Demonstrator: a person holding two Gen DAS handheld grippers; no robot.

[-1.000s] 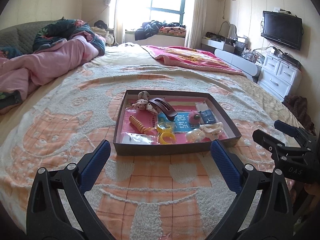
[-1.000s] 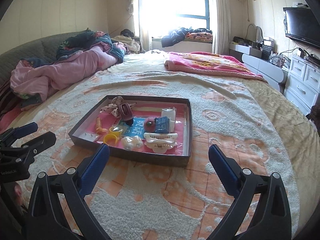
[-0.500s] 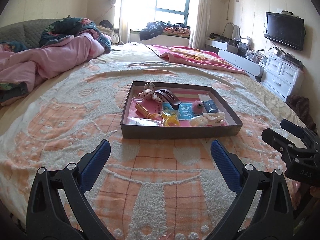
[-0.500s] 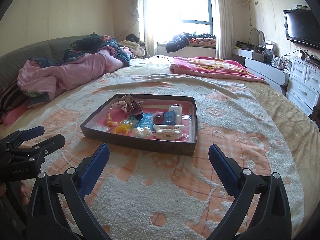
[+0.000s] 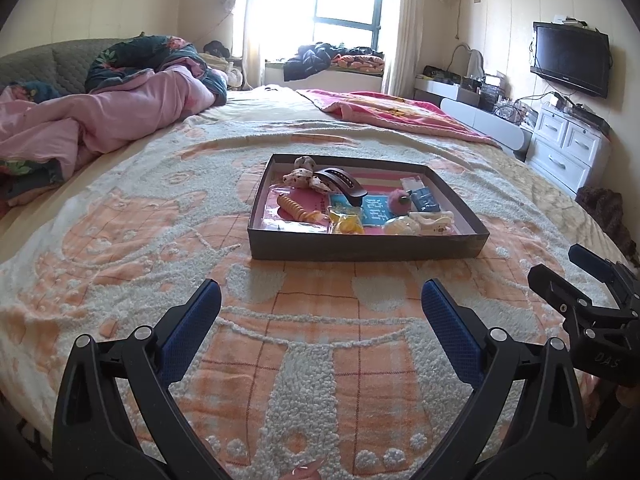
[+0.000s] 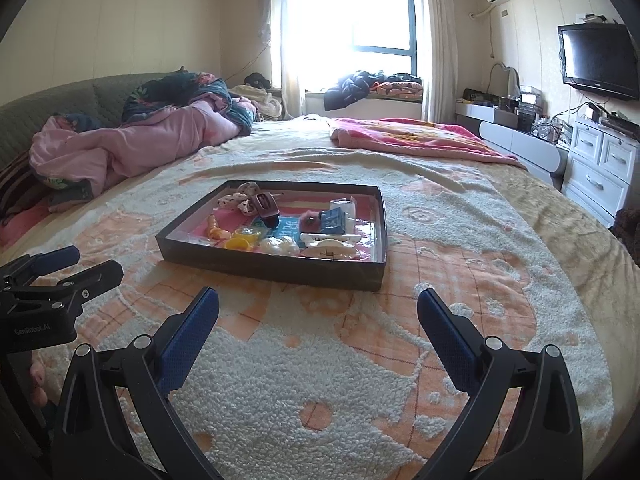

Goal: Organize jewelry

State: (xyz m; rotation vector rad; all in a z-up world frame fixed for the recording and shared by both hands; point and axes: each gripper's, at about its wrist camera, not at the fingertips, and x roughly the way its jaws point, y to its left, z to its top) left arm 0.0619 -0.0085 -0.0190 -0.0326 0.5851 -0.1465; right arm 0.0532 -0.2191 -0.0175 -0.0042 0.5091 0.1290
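A shallow dark cardboard tray of hair clips and trinkets [image 5: 366,246] lies on the bed, straight ahead of the released left claw [image 5: 320,308]; the released right claw [image 6: 318,312] sees it ahead-left.

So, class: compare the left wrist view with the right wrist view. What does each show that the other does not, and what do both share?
Only the left wrist view shows the right gripper from outside, at its right edge, jaws apart.

Only the right wrist view shows the left gripper from outside, at its left edge, also open, with fingers of the hand below it.

Both show the dark tray on the patterned bedspread, holding the brown hair clip, yellow ring and white claw clip, plus the window, pink quilt and wall television.
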